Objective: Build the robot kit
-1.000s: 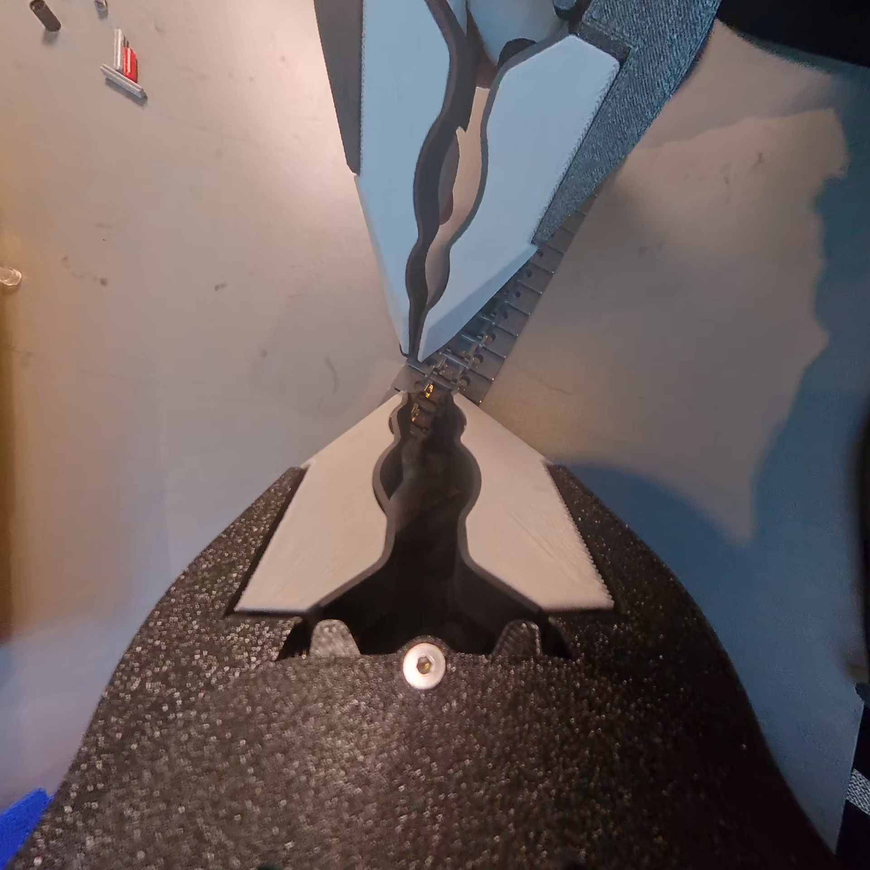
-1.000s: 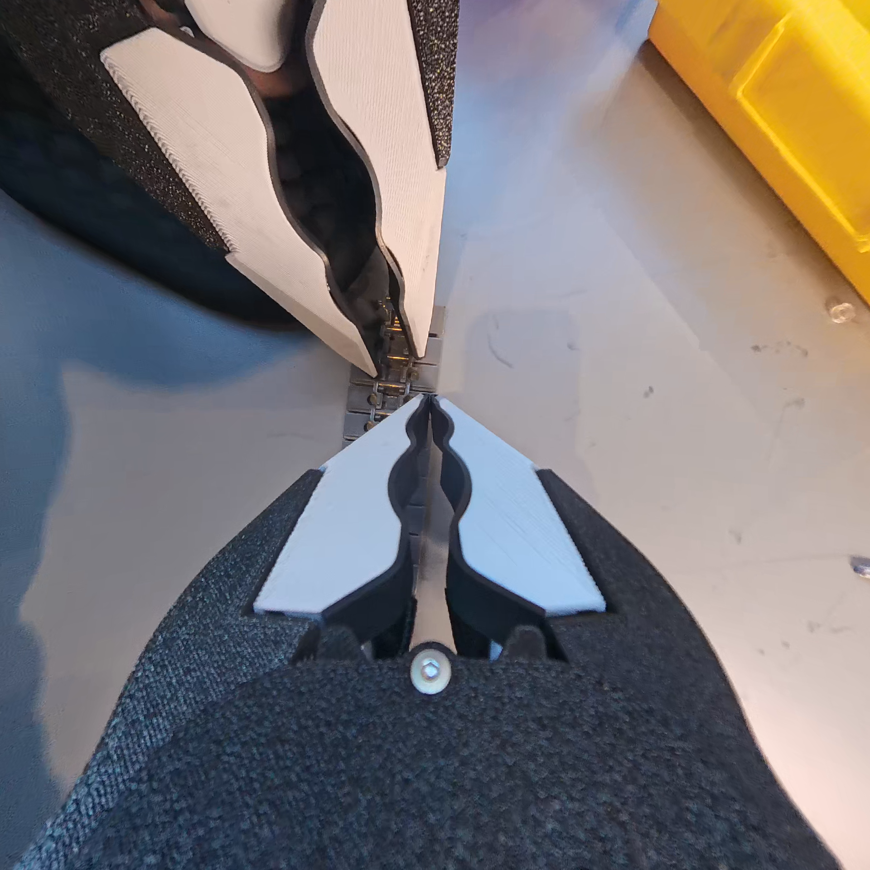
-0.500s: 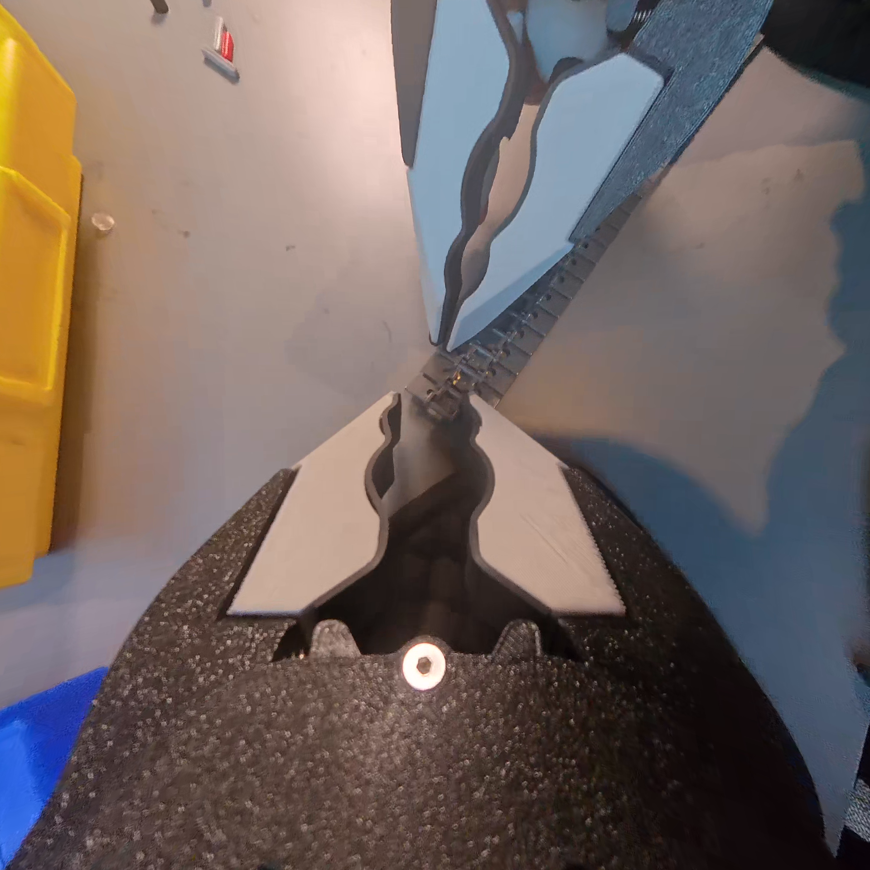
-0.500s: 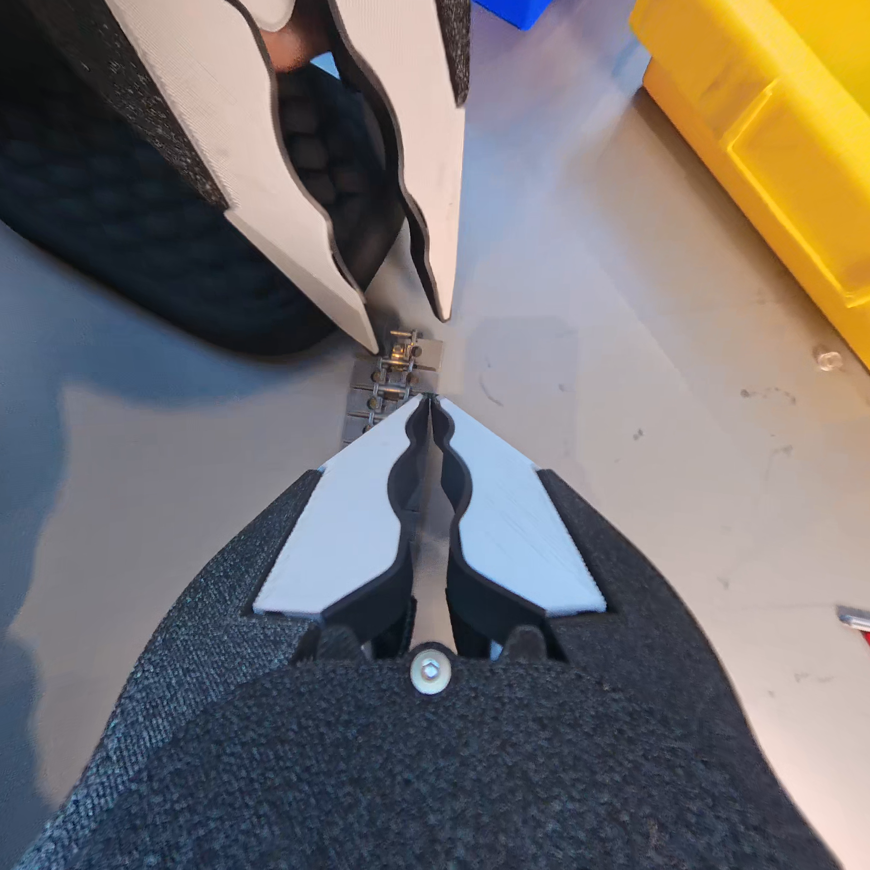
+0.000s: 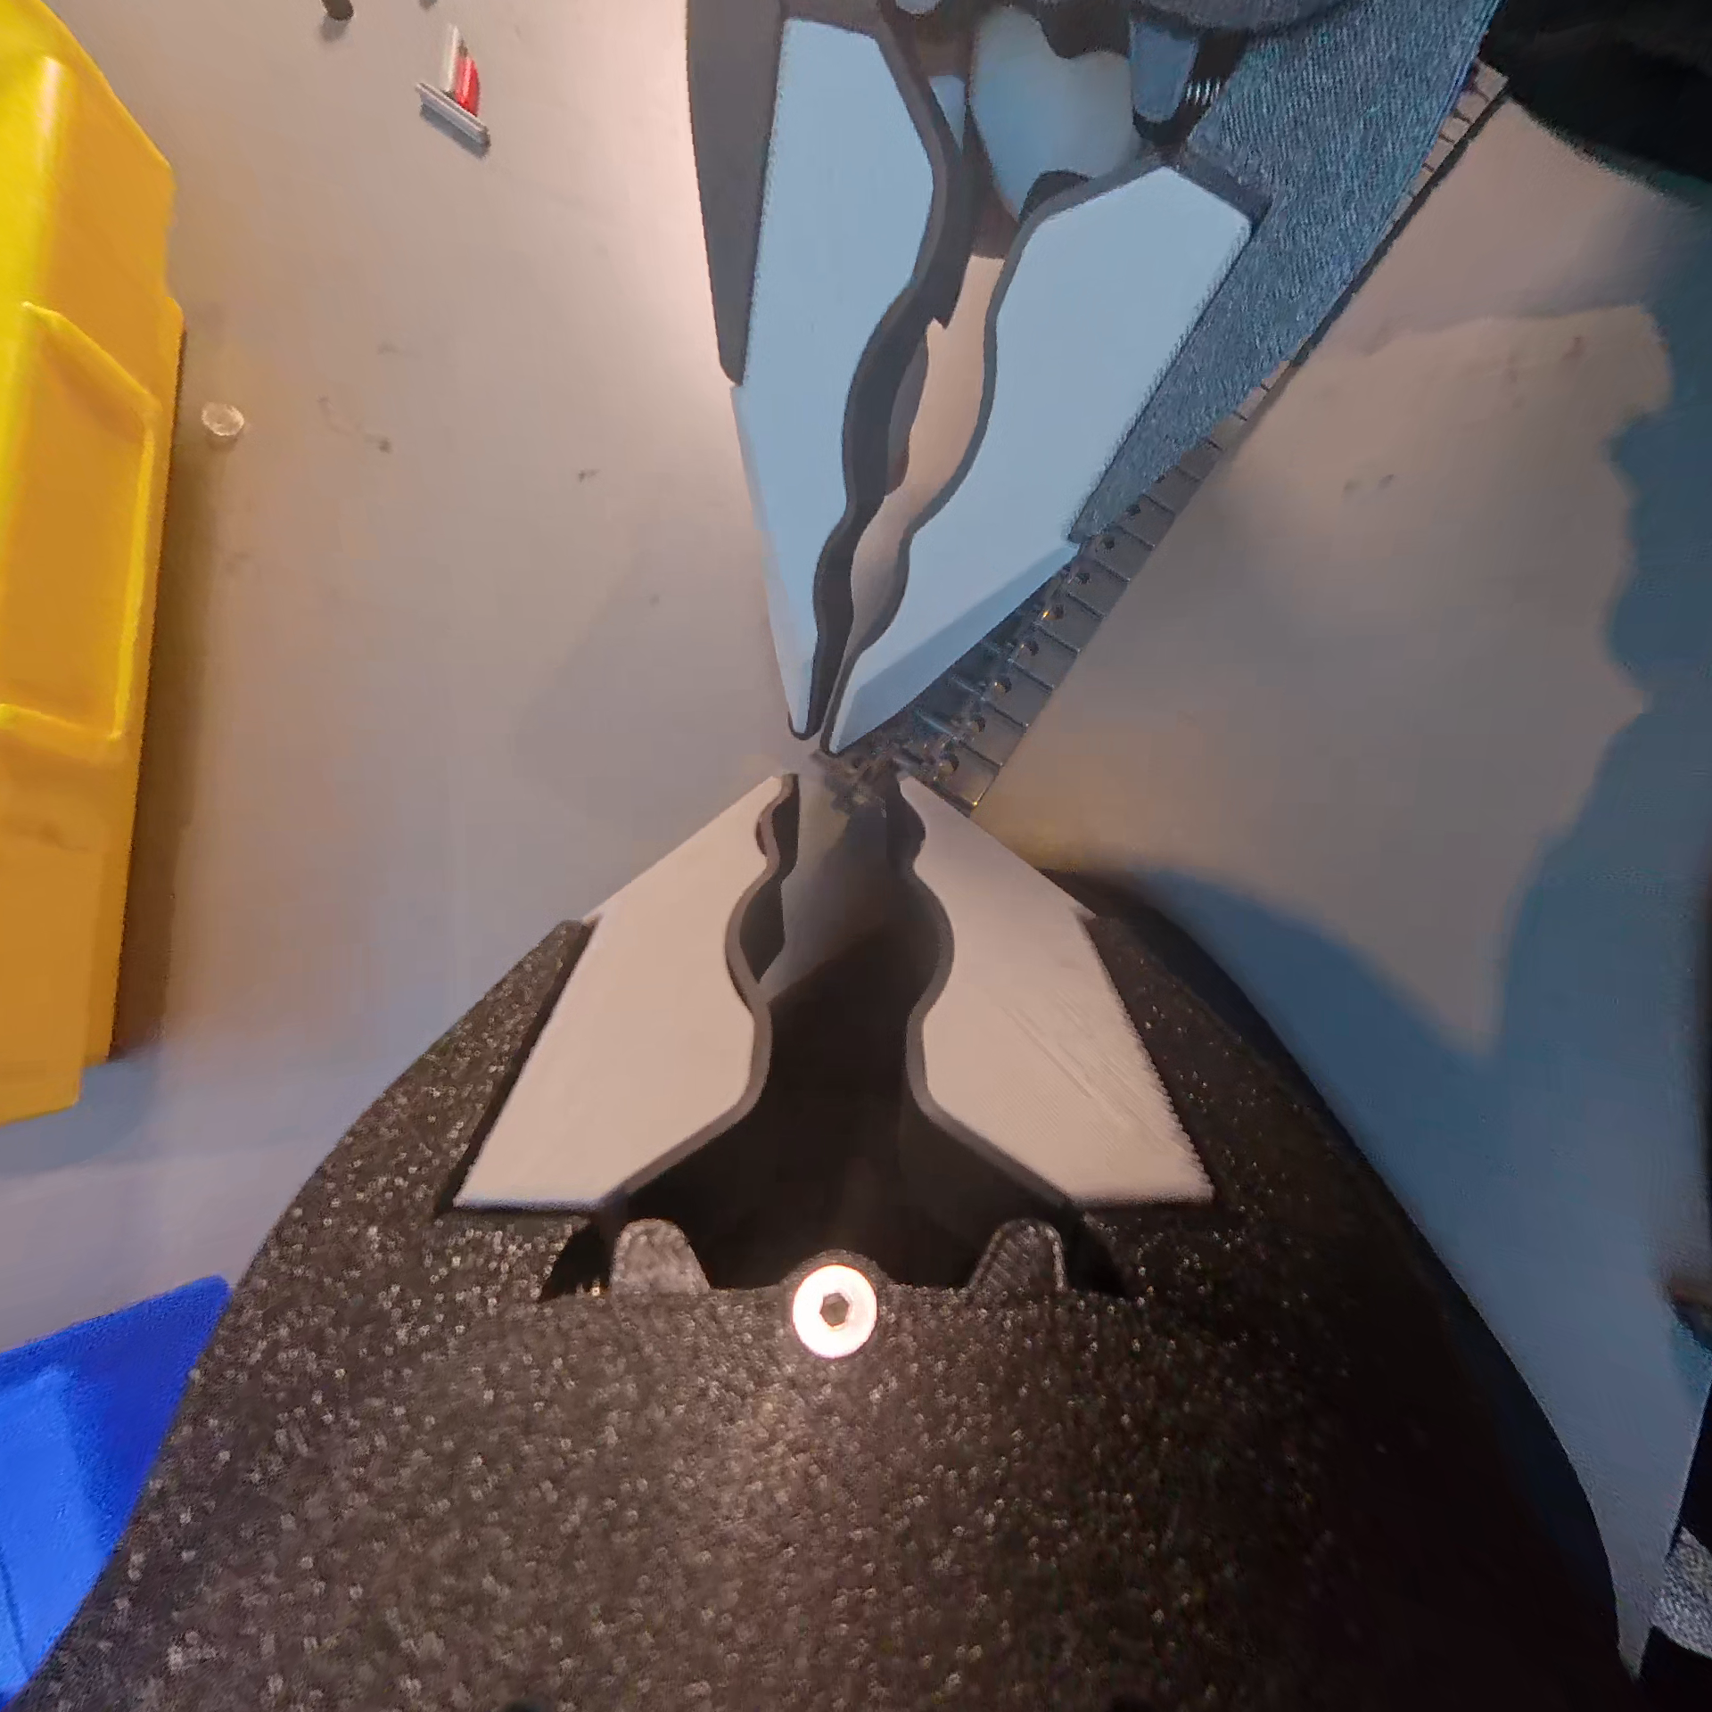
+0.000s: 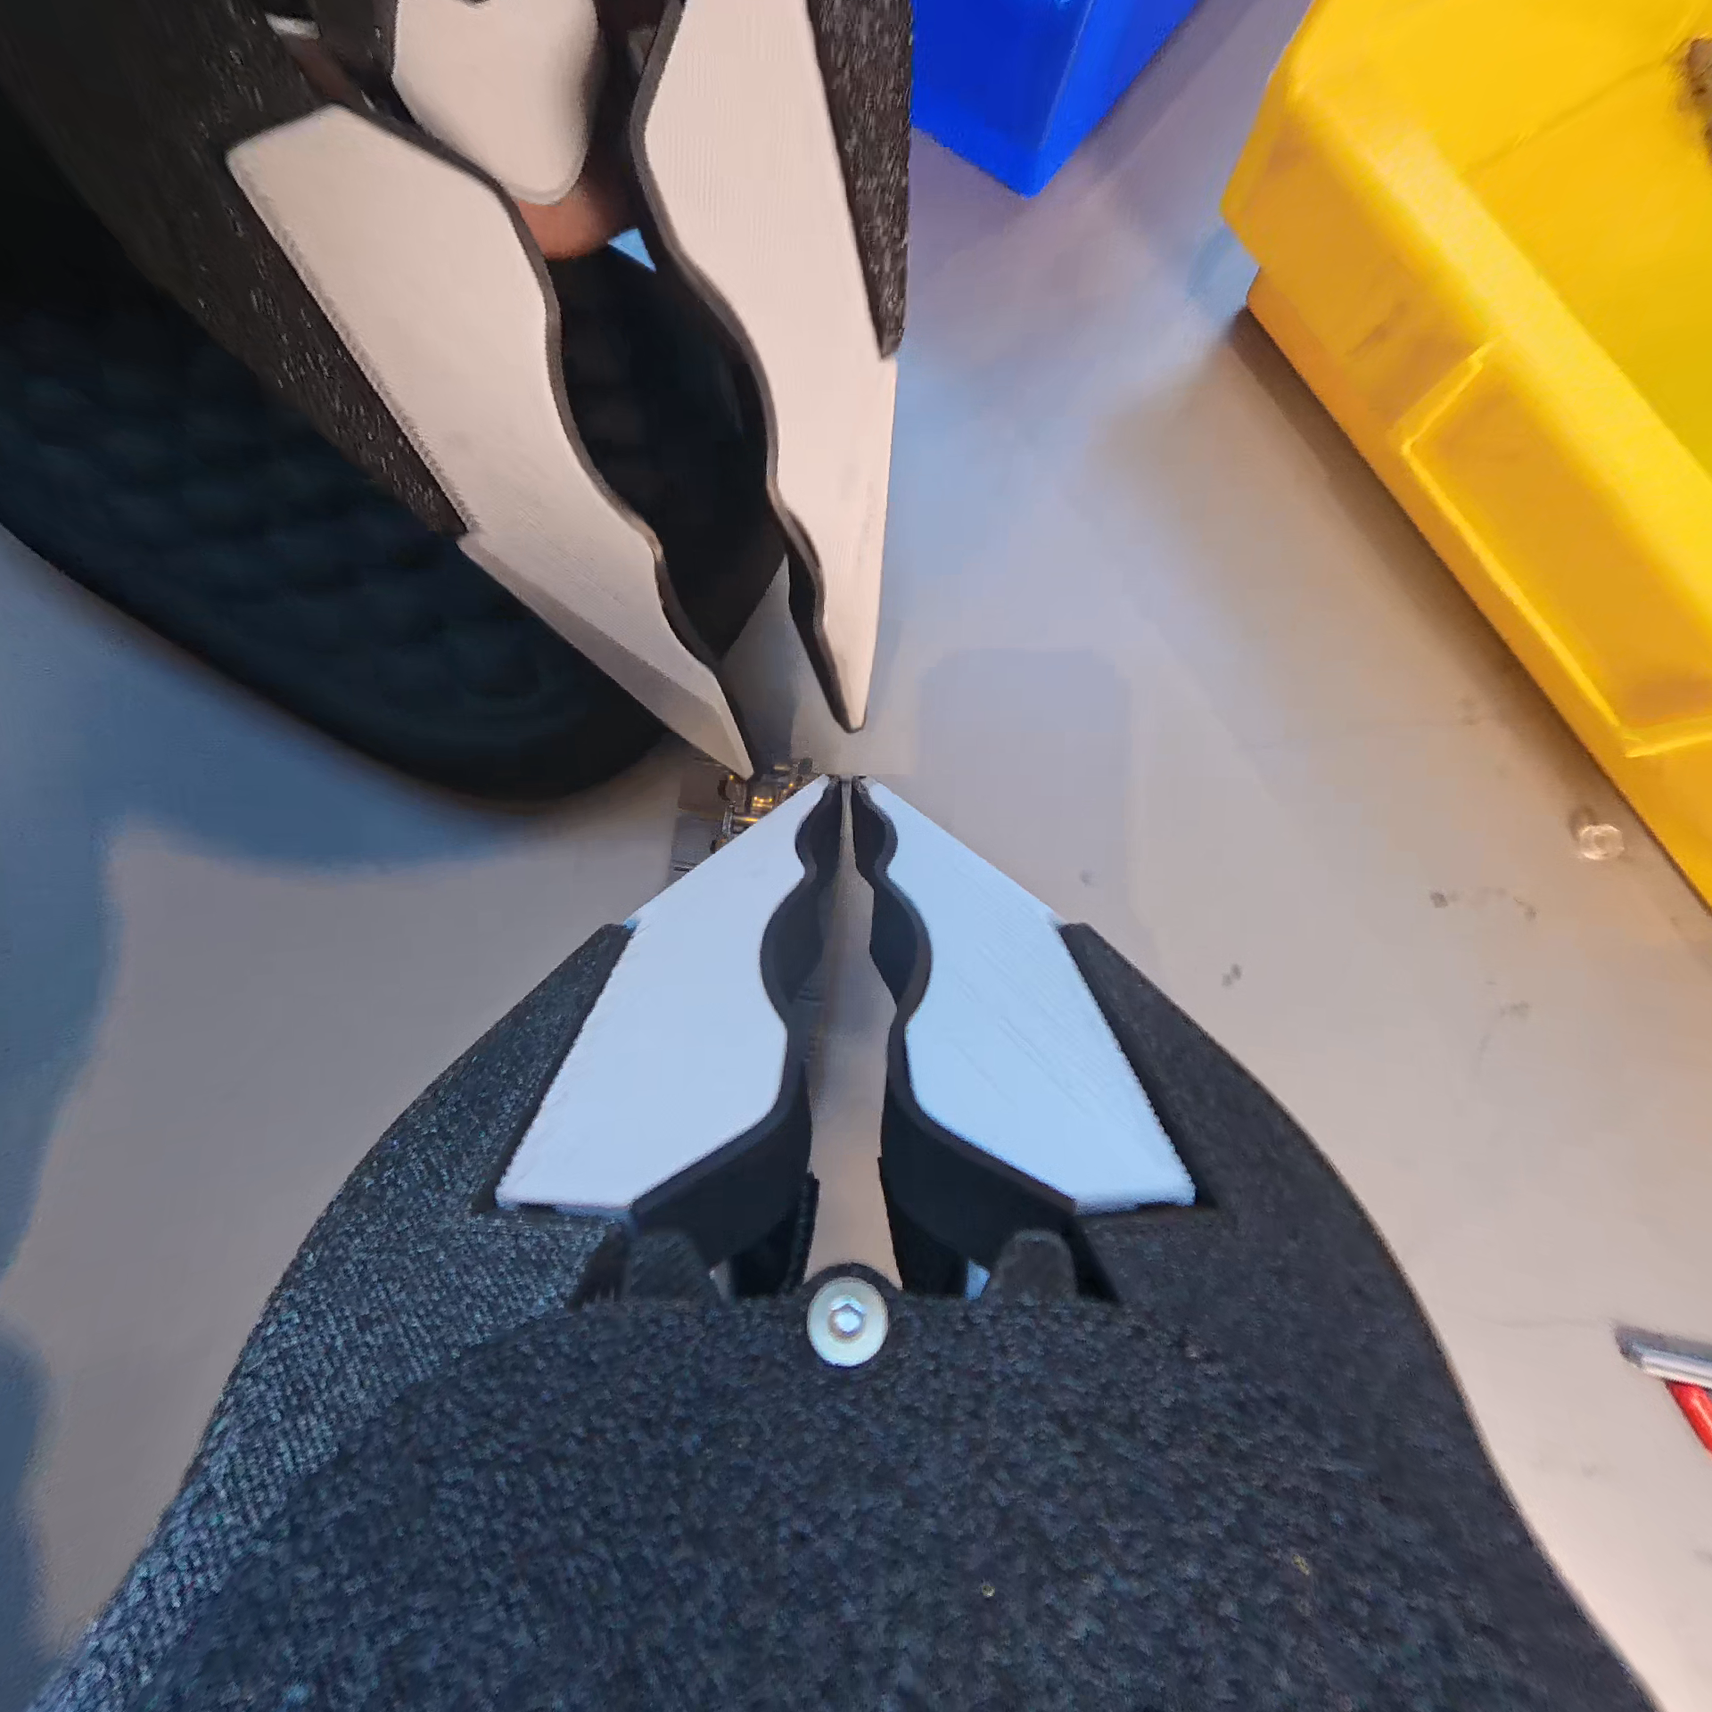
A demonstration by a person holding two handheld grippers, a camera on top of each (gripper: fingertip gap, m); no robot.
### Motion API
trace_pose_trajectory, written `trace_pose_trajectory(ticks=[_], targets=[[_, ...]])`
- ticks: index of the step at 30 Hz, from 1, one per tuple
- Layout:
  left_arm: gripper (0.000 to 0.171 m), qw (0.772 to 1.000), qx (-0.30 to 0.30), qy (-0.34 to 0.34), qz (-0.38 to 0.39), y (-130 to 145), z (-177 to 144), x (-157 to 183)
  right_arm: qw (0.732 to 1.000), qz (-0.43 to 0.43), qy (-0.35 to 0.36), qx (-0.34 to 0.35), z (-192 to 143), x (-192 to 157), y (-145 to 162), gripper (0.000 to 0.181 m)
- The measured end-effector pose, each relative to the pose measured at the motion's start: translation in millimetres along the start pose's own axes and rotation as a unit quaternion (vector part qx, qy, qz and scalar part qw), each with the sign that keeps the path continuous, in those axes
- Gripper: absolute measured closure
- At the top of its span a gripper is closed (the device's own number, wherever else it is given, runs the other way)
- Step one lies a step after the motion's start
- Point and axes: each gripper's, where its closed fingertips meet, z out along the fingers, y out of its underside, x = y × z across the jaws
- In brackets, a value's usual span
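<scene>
Two tools | metal link strip (image 5: pixel 1028 667) clenched by right gripper (image 6: pixel 843 783) | left gripper (image 5: pixel 848 787) parted at strip's protruding end | squarer alignment judged advisable

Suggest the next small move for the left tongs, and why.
Probably back the left tongs straight off the metal link band. They stand open, with only the band's end links at their tips, while the right tongs are shut on the band and seem to carry it alone.
</scene>
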Motion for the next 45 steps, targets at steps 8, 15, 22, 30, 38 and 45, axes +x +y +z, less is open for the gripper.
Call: trace_pose_trajectory(ticks=[8, 15, 22, 30, 38, 45], targets=[[0.153, 0.999, 0.020, -0.015, -0.030, 3, -13, -14, 1.000, 0.012, -0.007, 0.008, -7, 0, -3, 0.162], [0.153, 0.998, 0.035, -0.031, -0.037, 0, -16, -20, 0.999, 0.010, -0.019, -0.032, 6, -13, 5, 0.143], [0.152, 0.993, 0.098, -0.046, -0.056, -15, -28, -31, 1.000, 0.011, 0.005, 0.013, -10, -8, -8, 0.154], [0.146, 0.958, 0.261, 0.080, -0.091, -76, -51, 3, 0.980, 0.017, 0.088, 0.177, -88, 2, -33, 0.154], [0.136, 0.953, 0.263, 0.148, -0.043, -125, -29, 49, 0.949, 0.054, 0.148, 0.274, -146, 0, -20, 0.155], [0.149, 0.965, 0.230, 0.128, -0.013, -131, -8, 69, 0.936, 0.070, 0.147, 0.313, -159, -11, -15, 0.155]])
